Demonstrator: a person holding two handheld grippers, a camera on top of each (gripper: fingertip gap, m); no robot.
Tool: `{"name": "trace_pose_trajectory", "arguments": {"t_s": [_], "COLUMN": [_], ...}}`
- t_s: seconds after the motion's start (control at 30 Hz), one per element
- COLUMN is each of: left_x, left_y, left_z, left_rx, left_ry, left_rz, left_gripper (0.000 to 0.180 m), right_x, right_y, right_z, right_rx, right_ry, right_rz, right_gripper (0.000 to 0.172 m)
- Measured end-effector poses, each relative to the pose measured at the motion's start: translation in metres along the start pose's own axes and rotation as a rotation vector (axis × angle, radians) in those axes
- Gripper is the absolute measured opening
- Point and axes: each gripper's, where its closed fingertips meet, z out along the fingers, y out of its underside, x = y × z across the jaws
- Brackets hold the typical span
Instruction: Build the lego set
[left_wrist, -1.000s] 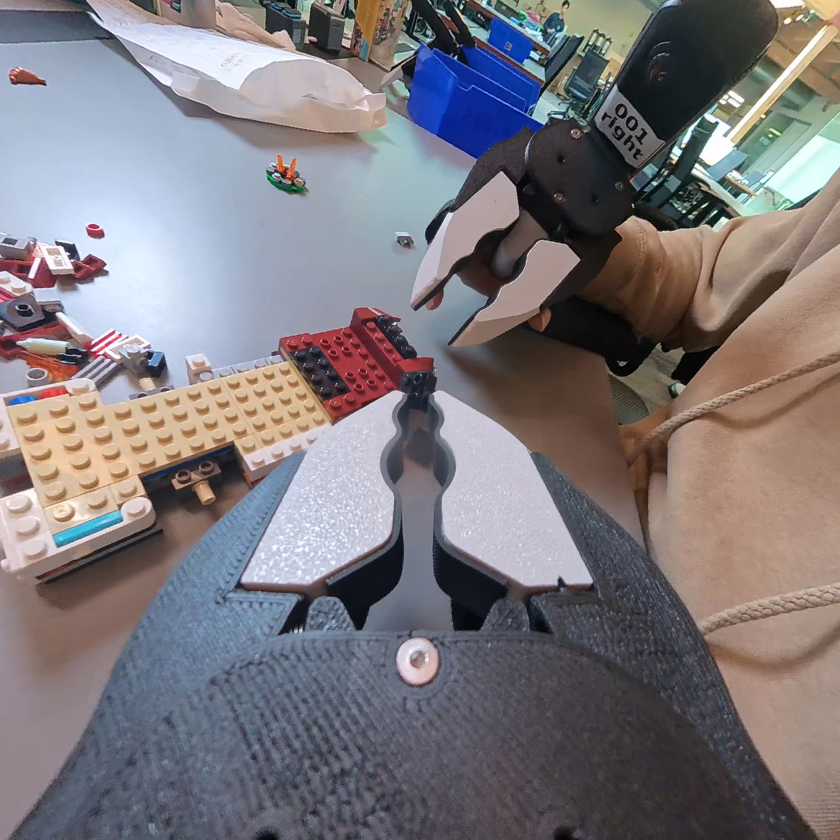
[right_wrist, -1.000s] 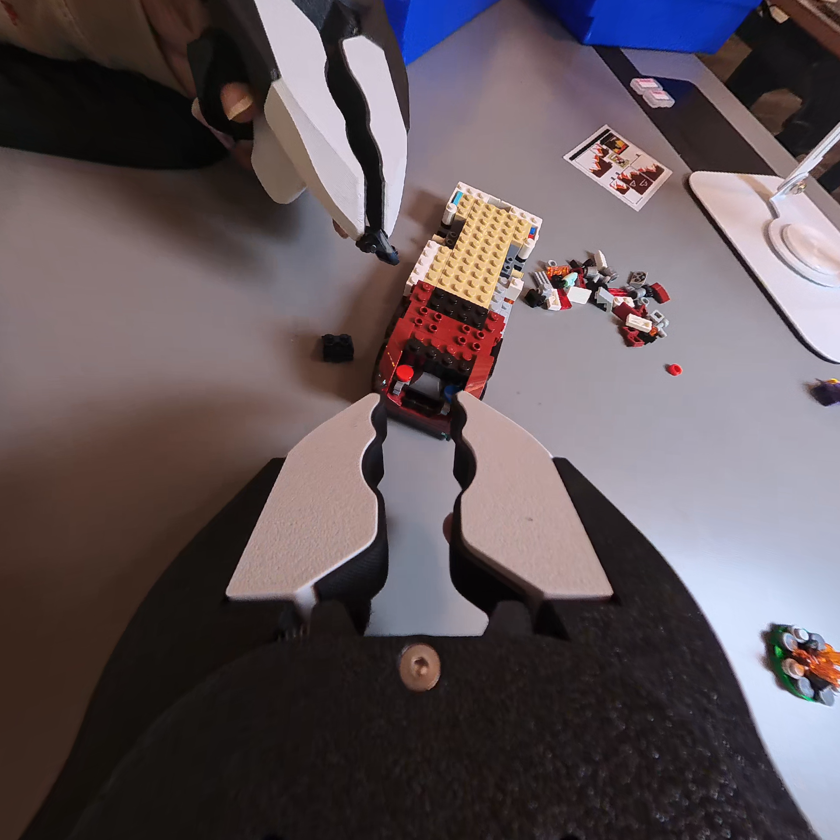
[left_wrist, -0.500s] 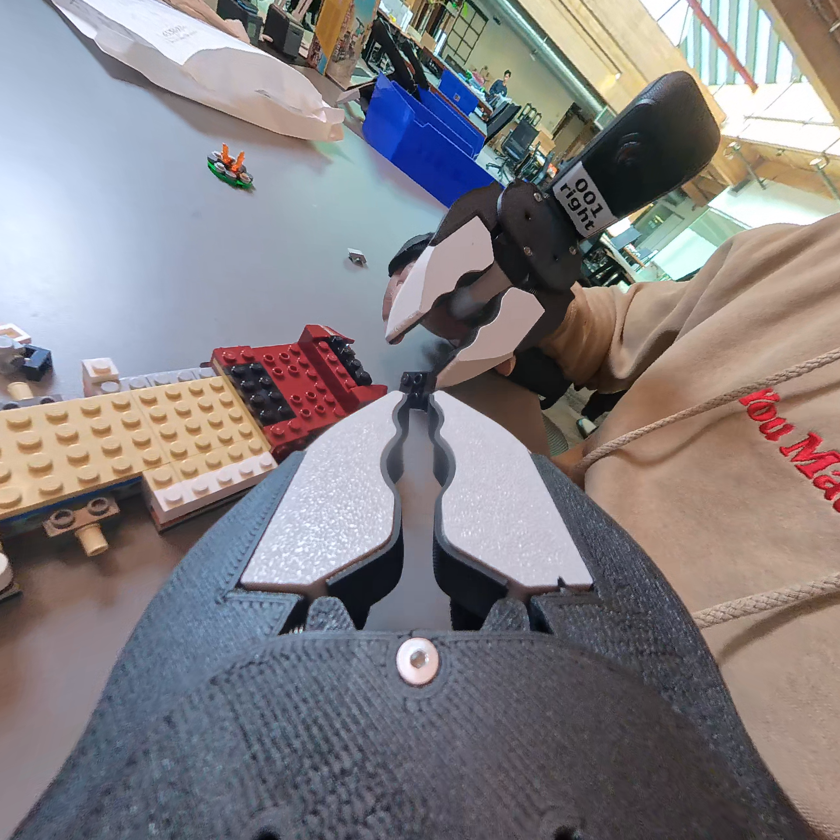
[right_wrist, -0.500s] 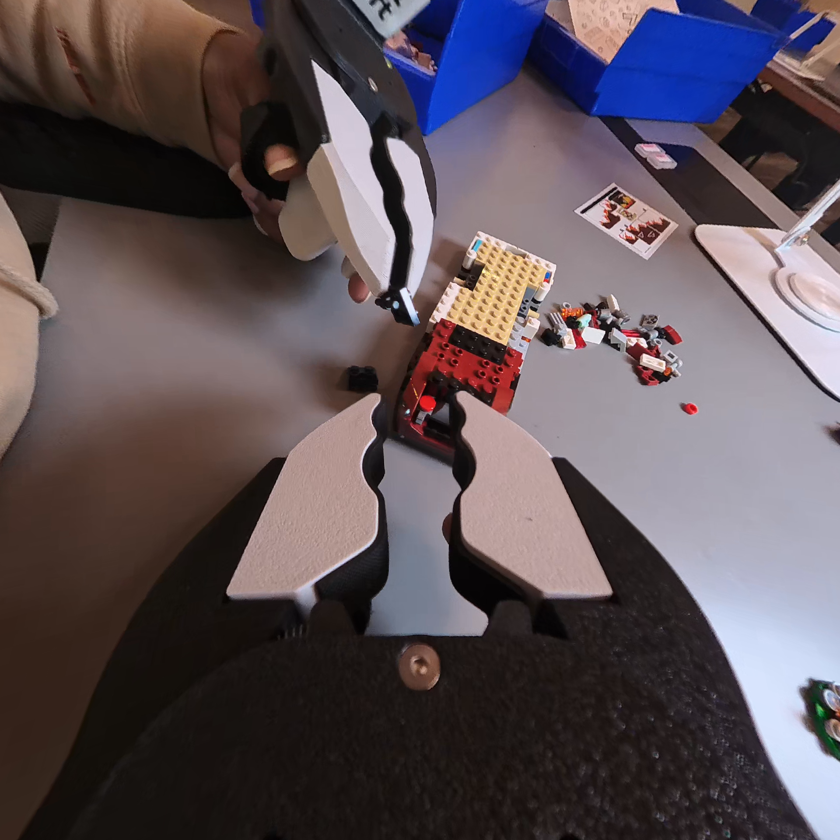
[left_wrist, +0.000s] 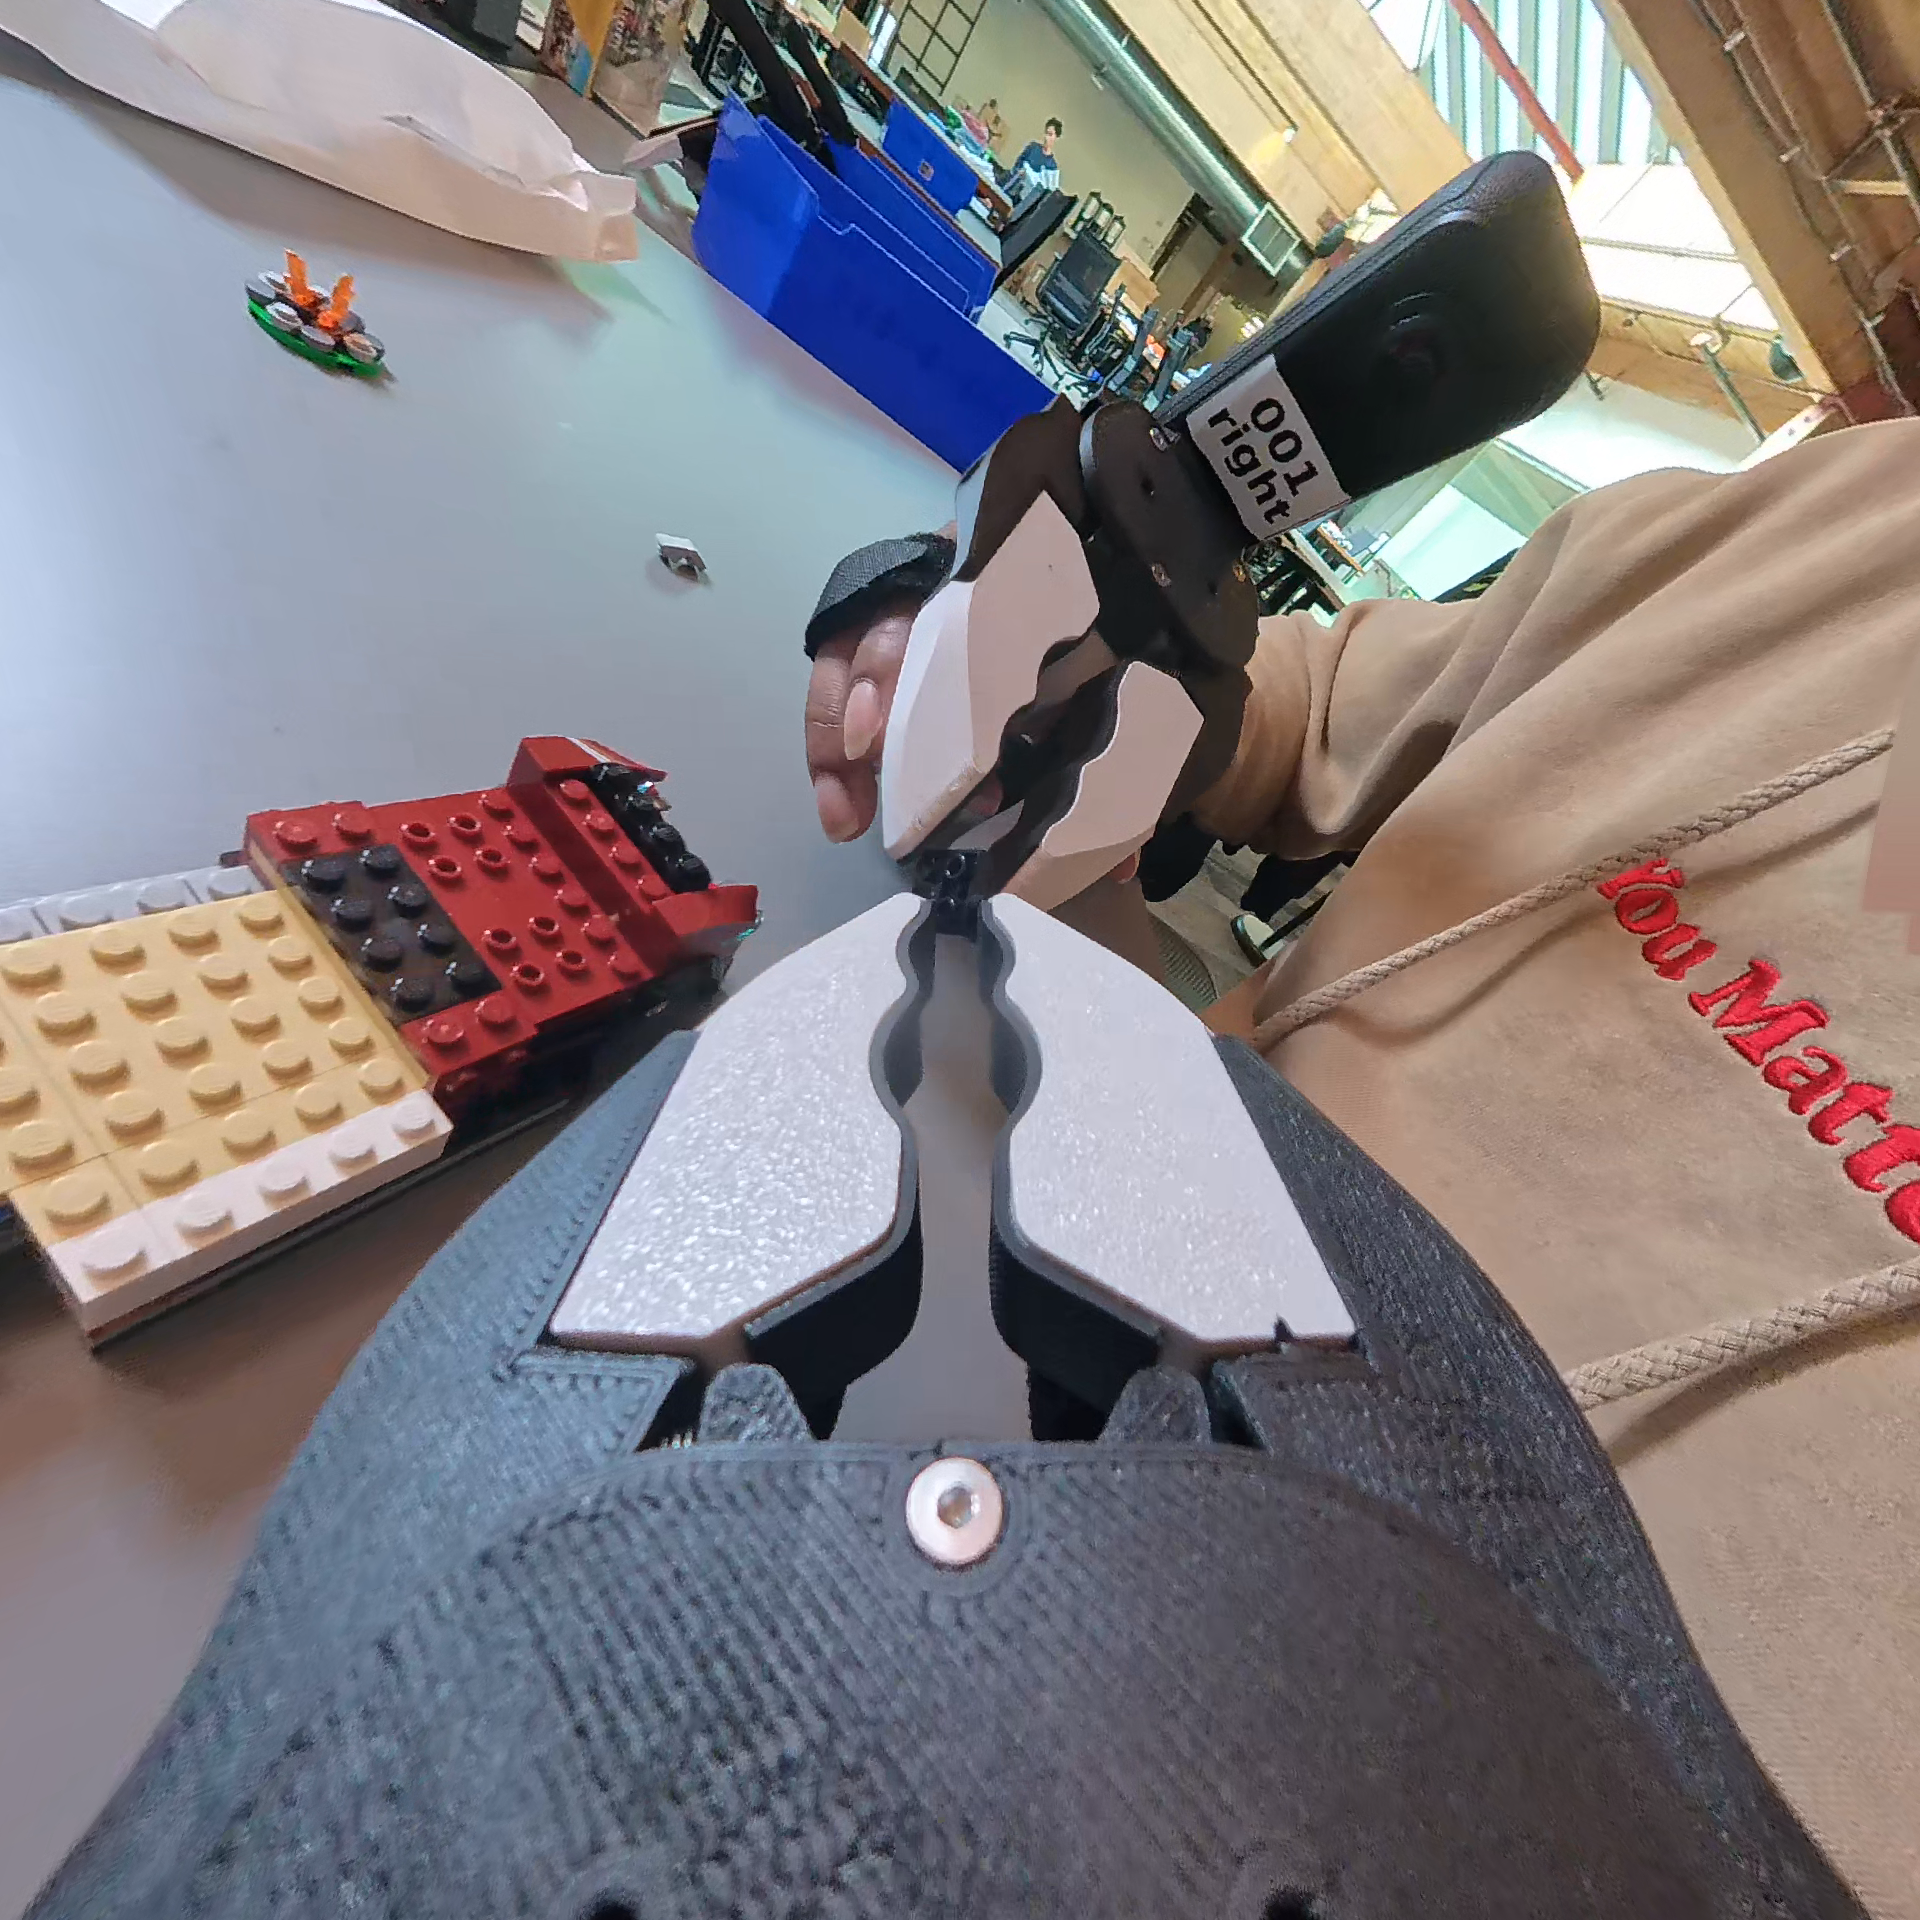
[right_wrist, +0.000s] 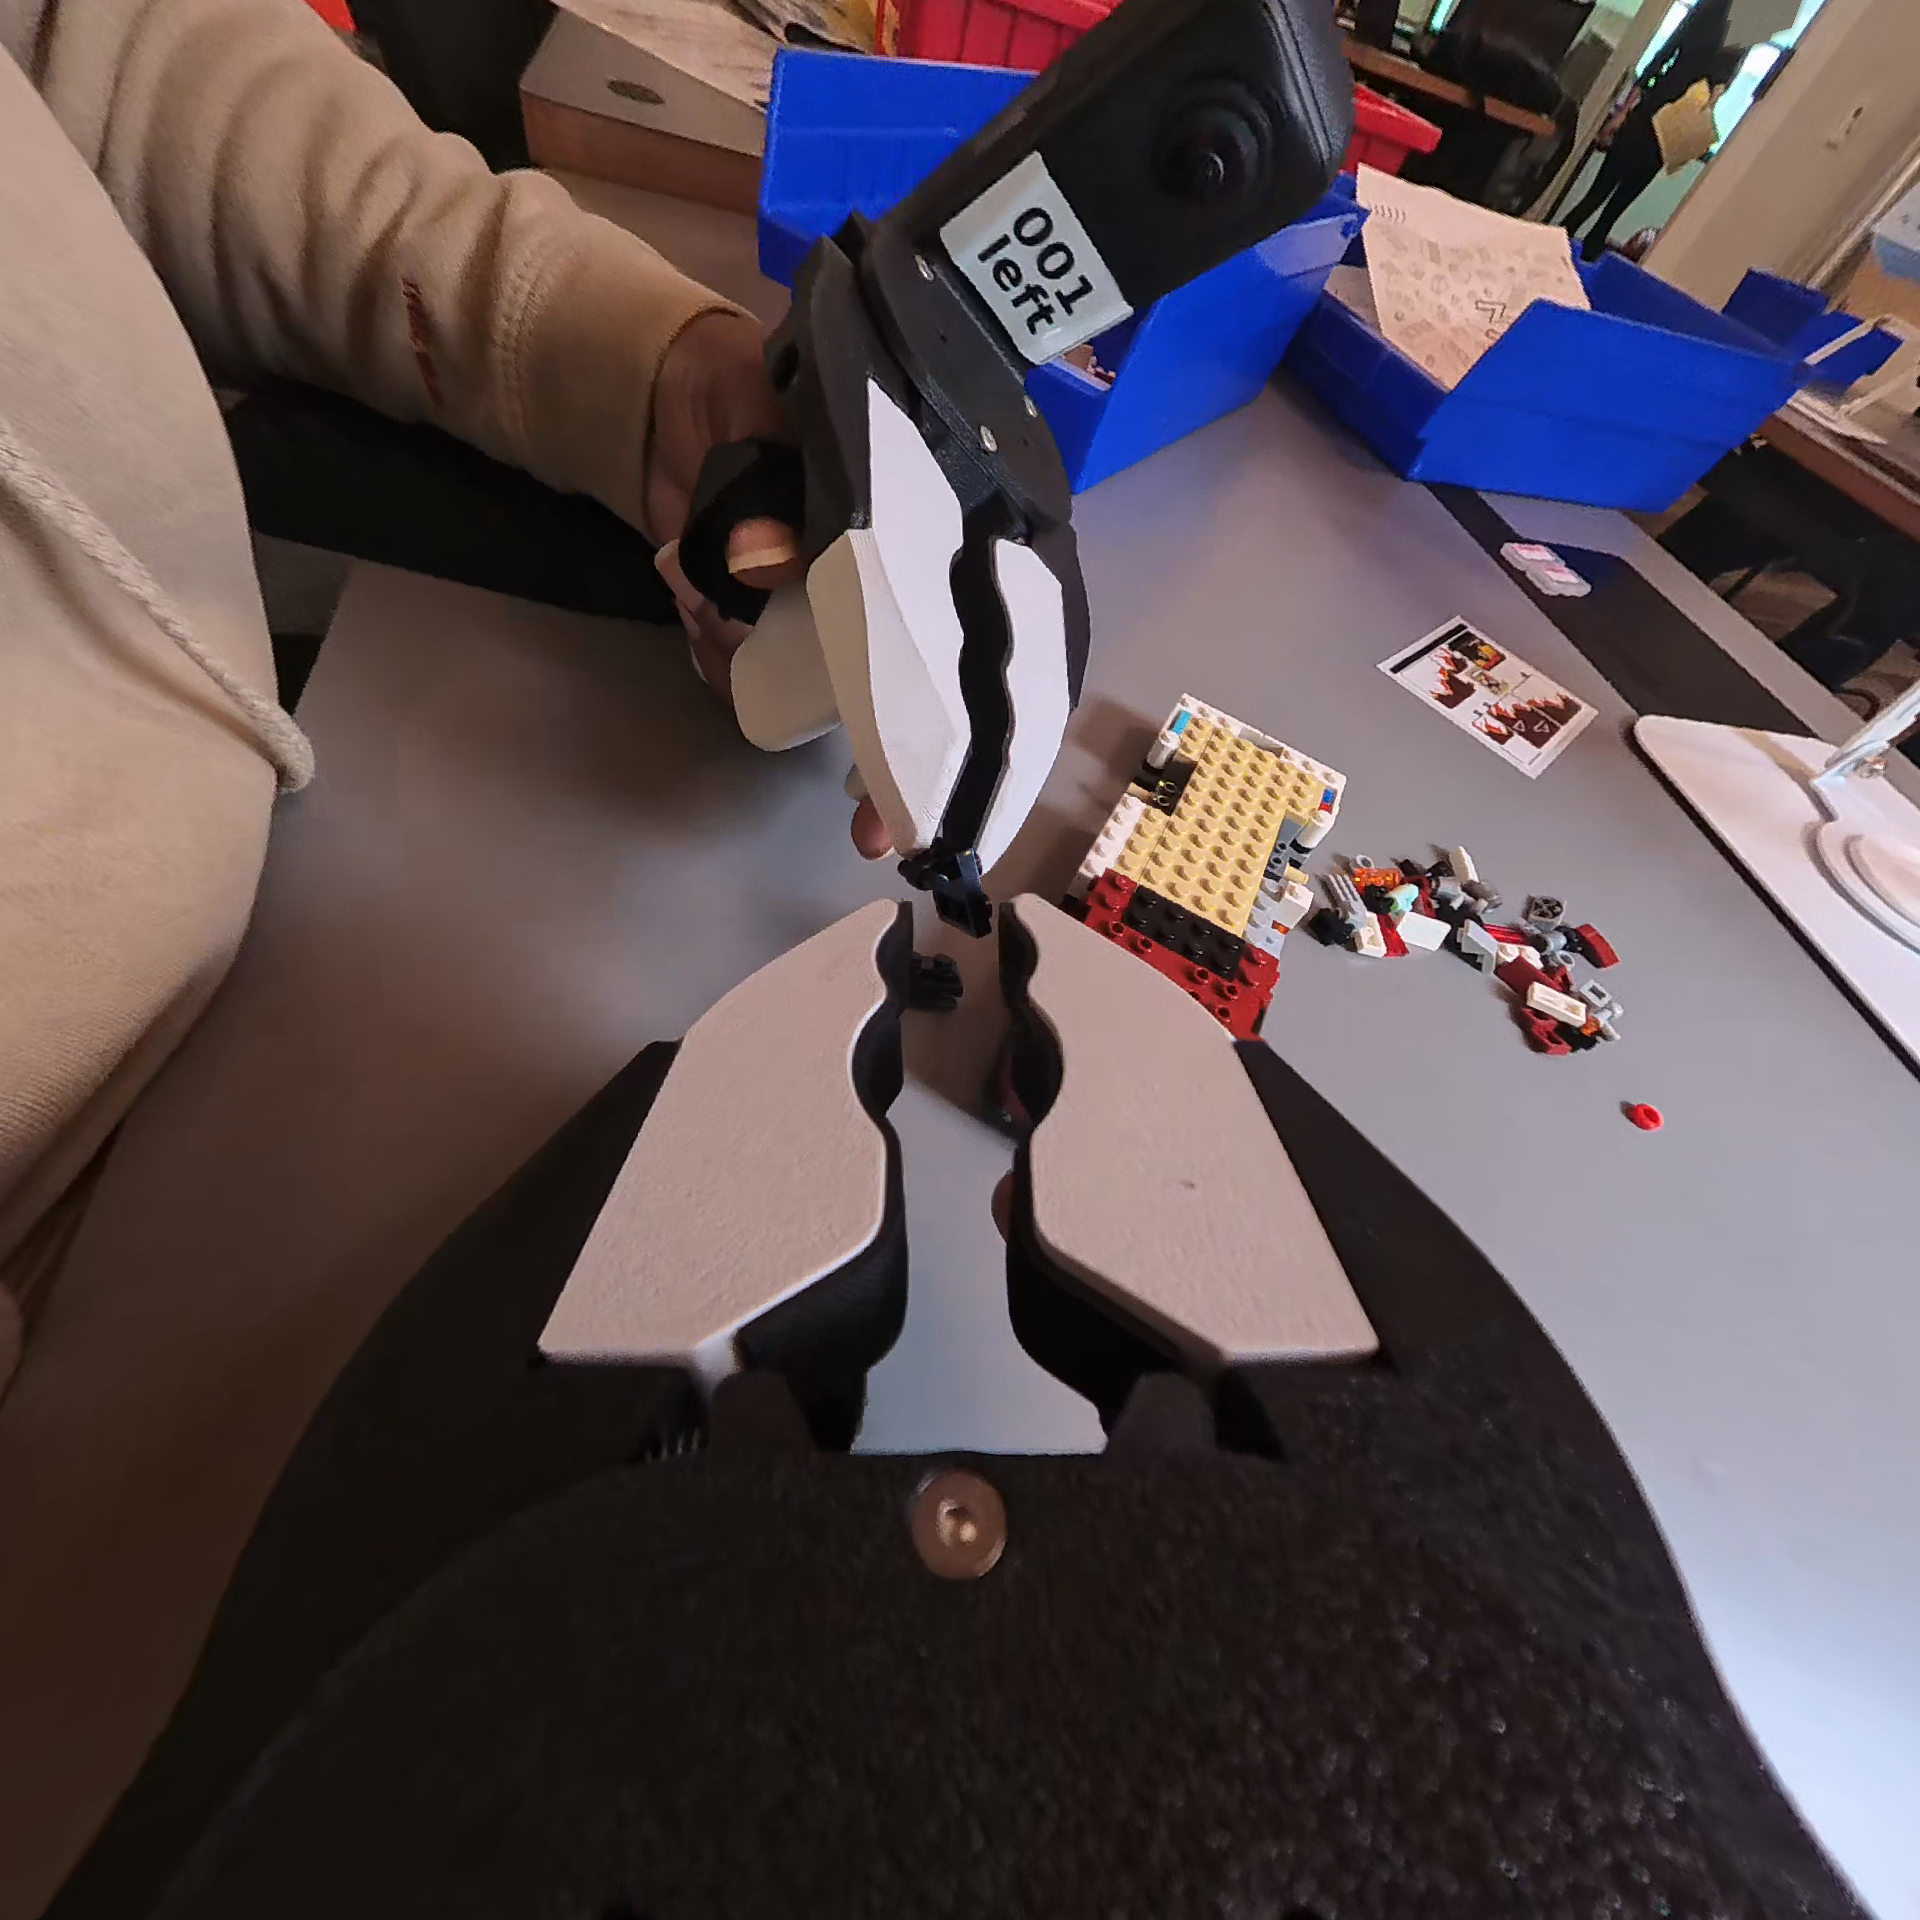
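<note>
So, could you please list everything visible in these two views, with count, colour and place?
Small brick piece: one, black, pinched in left gripper's tips, between the right gripper's open fingertips.
Second small piece: one, black, on table below.
Brick model: one, tan, dark red, black, white; on grey table.
Loose bricks: a pile, mixed colours, beside model.
Round stud: one, red, alone.
Instruction leaflet: one, beyond model.
Bins: blue, far edge.
Round green build: one, orange flames.
White bag: one, far.
Left gripper: shut.
Right gripper: open.
</note>
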Motion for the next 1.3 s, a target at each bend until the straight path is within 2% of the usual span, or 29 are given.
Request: {"name": "trace_pose_trajectory", "arguments": {"t_s": [0.1,0.43,0.73,0.97,1.3], "left_x": [0.004,0.002,0.003,0.008,0.003], "left_y": [0.002,0.003,0.001,-0.004,-0.004], "left_z": [0.001,0.001,0.002,0.003,0.002], "left_rx": [-0.011,-0.013,-0.011,0.004,-0.009], "left_ry": [0.016,0.000,-0.049,-0.088,-0.165], "left_rz": [0.010,0.034,0.153,0.270,0.359], "left_gripper": [0.008,0.008,0.018,0.014,0.011], "right_x": [-0.001,-0.003,0.001,0.000,0.003], "right_y": [-0.002,0.001,-0.007,-0.011,-0.008], "right_z": [-0.001,-0.002,-0.006,-0.006,-0.006], "right_rx": [0.009,-0.010,0.050,0.084,0.073], "right_ry": [0.001,-0.005,0.001,-0.017,-0.006], "right_rz": [-0.016,-0.022,0.027,0.068,0.084], "right_gripper": [0.007,0.005,0.005,0.005,0.005]}}
